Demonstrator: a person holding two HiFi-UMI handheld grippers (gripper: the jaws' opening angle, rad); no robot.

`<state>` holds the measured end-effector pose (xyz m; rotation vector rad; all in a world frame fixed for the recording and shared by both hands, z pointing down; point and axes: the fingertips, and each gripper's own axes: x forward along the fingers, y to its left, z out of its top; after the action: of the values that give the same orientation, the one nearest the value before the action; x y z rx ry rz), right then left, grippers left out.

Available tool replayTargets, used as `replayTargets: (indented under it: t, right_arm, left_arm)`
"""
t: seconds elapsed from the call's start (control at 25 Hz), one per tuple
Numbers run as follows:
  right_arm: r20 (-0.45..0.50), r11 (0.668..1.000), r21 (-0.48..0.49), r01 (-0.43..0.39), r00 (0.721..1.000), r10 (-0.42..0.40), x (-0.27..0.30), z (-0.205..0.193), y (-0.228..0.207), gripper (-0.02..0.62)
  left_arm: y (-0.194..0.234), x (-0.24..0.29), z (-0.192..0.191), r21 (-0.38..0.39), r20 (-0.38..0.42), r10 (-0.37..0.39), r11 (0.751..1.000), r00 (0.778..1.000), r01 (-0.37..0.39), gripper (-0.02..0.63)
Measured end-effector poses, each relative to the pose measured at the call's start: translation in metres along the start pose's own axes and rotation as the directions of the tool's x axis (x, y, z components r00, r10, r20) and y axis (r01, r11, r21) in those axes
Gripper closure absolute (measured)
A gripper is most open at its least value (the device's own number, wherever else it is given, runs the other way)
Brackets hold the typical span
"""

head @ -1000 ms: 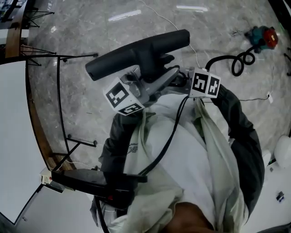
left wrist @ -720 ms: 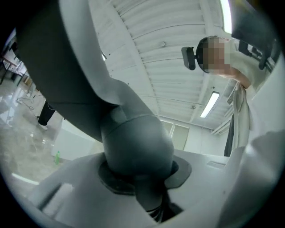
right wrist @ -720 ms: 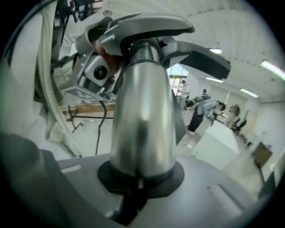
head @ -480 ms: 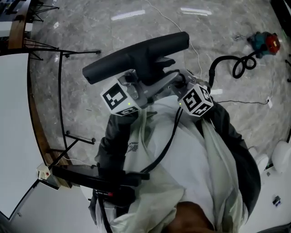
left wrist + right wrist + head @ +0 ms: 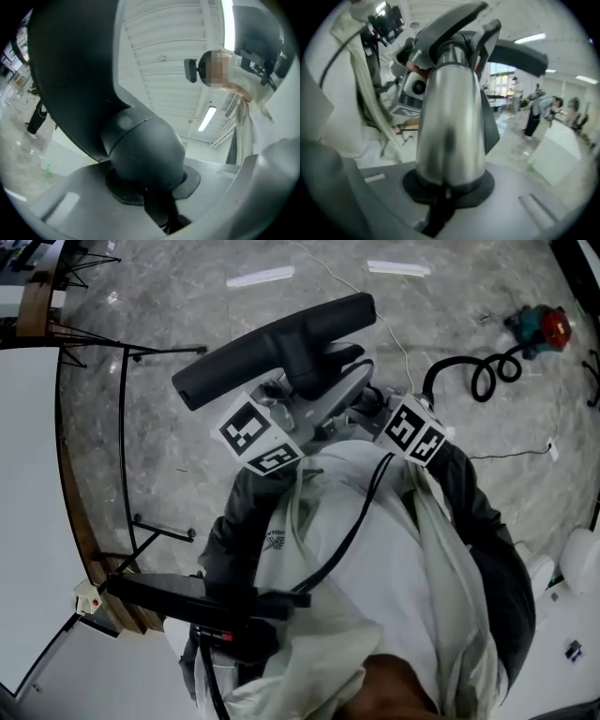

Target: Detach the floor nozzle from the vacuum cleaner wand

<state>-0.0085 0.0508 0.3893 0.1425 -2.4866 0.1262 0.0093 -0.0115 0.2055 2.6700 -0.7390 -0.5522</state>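
I hold the black floor nozzle [image 5: 277, 343] in the air in front of my chest, with the silver wand [image 5: 339, 397] running from its neck toward me. My left gripper [image 5: 292, 401] grasps the nozzle's round black neck [image 5: 140, 150]; its jaws are closing, and the neck fills the gap at the left gripper [image 5: 150, 185]. My right gripper [image 5: 367, 411] is shut on the silver wand tube [image 5: 450, 122], which stands between the pads of the right gripper [image 5: 445, 187]. The nozzle's red-edged catch [image 5: 417, 68] shows just past the tube.
A white table [image 5: 28, 484] with a wooden rim lies at the left, beside a thin black frame [image 5: 122, 427]. A black device [image 5: 187, 601] hangs by my hip. On the marble floor at the far right are a black hose [image 5: 478, 371] and a red-and-teal machine [image 5: 539, 322]. A person [image 5: 536, 112] bends over nearby.
The nozzle and wand have shifted slightly toward the top of the head view. The right gripper's marker cube has tilted and moved in closer to the wand.
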Motion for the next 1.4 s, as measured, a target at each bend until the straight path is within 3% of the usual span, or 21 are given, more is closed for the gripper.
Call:
replayTargets:
  t: [0.04, 0.12, 0.2, 0.24, 0.32, 0.4, 0.44, 0.48, 0.56, 0.6, 0.64, 0.72, 0.8, 0.84, 0.92, 1.0, 1.04, 1.12, 1.24, 1.32, 1.4]
  right_arm:
    - [0.002, 0.990, 0.004, 0.139, 0.990, -0.139, 0.004, 0.002, -0.010, 0.560]
    - [-0.010, 0.925, 0.011, 0.381, 0.925, -0.381, 0.009, 0.004, -0.028, 0.559]
    - [-0.041, 0.869, 0.002, 0.495, 0.868, -0.495, 0.012, 0.001, -0.035, 0.558]
    - [-0.050, 0.871, -0.007, 0.491, 0.870, -0.491, 0.014, 0.001, -0.033, 0.558]
    - [-0.030, 0.926, -0.022, 0.376, 0.926, -0.376, 0.020, 0.003, -0.017, 0.558]
    - [0.007, 0.987, -0.034, 0.156, 0.988, -0.156, 0.020, 0.005, 0.009, 0.555]
    - [0.018, 0.999, -0.036, 0.020, 1.000, -0.019, 0.016, 0.005, 0.023, 0.555]
    - [0.025, 0.992, -0.032, -0.121, 0.992, 0.121, 0.011, 0.004, 0.038, 0.555]
    - [0.040, 0.940, -0.012, -0.341, 0.939, 0.341, -0.002, 0.002, 0.058, 0.555]
    - [0.045, 0.920, 0.000, -0.391, 0.919, 0.391, -0.005, 0.002, 0.062, 0.557]
    - [0.047, 0.919, 0.012, -0.393, 0.919, 0.392, -0.006, 0.003, 0.060, 0.557]
    - [0.039, 0.965, 0.034, -0.261, 0.965, 0.260, 0.000, 0.005, 0.046, 0.558]
    - [0.029, 0.999, 0.049, 0.009, 1.000, -0.010, 0.009, 0.008, 0.021, 0.558]
    - [0.026, 0.984, 0.055, 0.169, 0.985, -0.170, 0.013, 0.009, 0.008, 0.558]
    - [0.012, 0.902, 0.065, 0.427, 0.904, -0.428, 0.015, 0.008, -0.014, 0.558]
    - [-0.008, 0.848, 0.062, 0.527, 0.850, -0.527, 0.017, 0.006, -0.021, 0.558]
    - [-0.008, 0.851, 0.055, 0.522, 0.853, -0.523, 0.018, 0.006, -0.019, 0.558]
    - [0.026, 0.902, 0.032, 0.430, 0.902, -0.431, 0.020, 0.011, -0.005, 0.557]
    - [0.087, 0.993, -0.025, 0.112, 0.990, -0.110, 0.015, 0.015, 0.031, 0.557]
    - [0.096, 0.987, -0.050, -0.150, 0.983, 0.154, 0.005, 0.013, 0.057, 0.557]
    - [0.093, 0.955, -0.033, -0.296, 0.950, 0.298, -0.002, 0.009, 0.070, 0.557]
  left_arm:
    - [0.006, -0.002, 0.001, -0.009, -0.013, 0.050, 0.999, 0.999, -0.050, 0.520]
    - [0.022, -0.009, 0.001, -0.038, -0.036, 0.159, 0.986, 0.987, -0.160, 0.522]
    - [0.030, -0.017, 0.001, -0.059, -0.040, 0.206, 0.976, 0.978, -0.208, 0.522]
    - [0.030, -0.022, 0.001, -0.058, -0.032, 0.194, 0.979, 0.981, -0.195, 0.521]
    - [0.018, -0.028, 0.004, -0.024, -0.004, 0.103, 0.994, 0.995, -0.103, 0.520]
    - [-0.006, -0.030, 0.005, 0.025, 0.026, -0.035, 0.999, 0.999, 0.034, 0.518]
    - [-0.019, -0.030, 0.006, 0.043, 0.037, -0.106, 0.994, 0.994, 0.105, 0.518]
    - [-0.030, -0.028, 0.005, 0.056, 0.041, -0.173, 0.984, 0.984, 0.170, 0.518]
    - [-0.045, -0.023, 0.004, 0.062, 0.036, -0.265, 0.963, 0.964, 0.262, 0.518]
    - [-0.046, -0.020, 0.003, 0.054, 0.034, -0.280, 0.959, 0.959, 0.278, 0.518]
    - [-0.044, -0.018, 0.003, 0.039, 0.037, -0.272, 0.962, 0.962, 0.271, 0.519]
    - [-0.030, -0.016, 0.005, 0.004, 0.049, -0.194, 0.981, 0.980, 0.194, 0.523]
    - [-0.012, -0.015, 0.007, -0.021, 0.040, -0.054, 0.998, 0.998, 0.054, 0.528]
    - [-0.002, -0.015, 0.007, -0.027, 0.022, 0.031, 0.999, 0.999, -0.031, 0.529]
    - [0.015, -0.018, 0.004, -0.033, -0.017, 0.186, 0.982, 0.982, -0.186, 0.529]
    - [0.021, -0.023, 0.003, -0.034, -0.027, 0.233, 0.972, 0.972, -0.234, 0.529]
    - [0.018, -0.025, 0.004, -0.027, -0.020, 0.204, 0.979, 0.979, -0.204, 0.529]
    - [-0.001, -0.027, 0.008, 0.011, 0.006, 0.076, 0.997, 0.997, -0.076, 0.528]
    - [-0.042, -0.030, 0.013, 0.089, 0.048, -0.182, 0.980, 0.982, 0.178, 0.528]
    - [-0.061, -0.029, 0.011, 0.107, 0.052, -0.295, 0.951, 0.954, 0.289, 0.526]
    - [-0.064, -0.026, 0.007, 0.084, 0.051, -0.315, 0.947, 0.948, 0.310, 0.526]
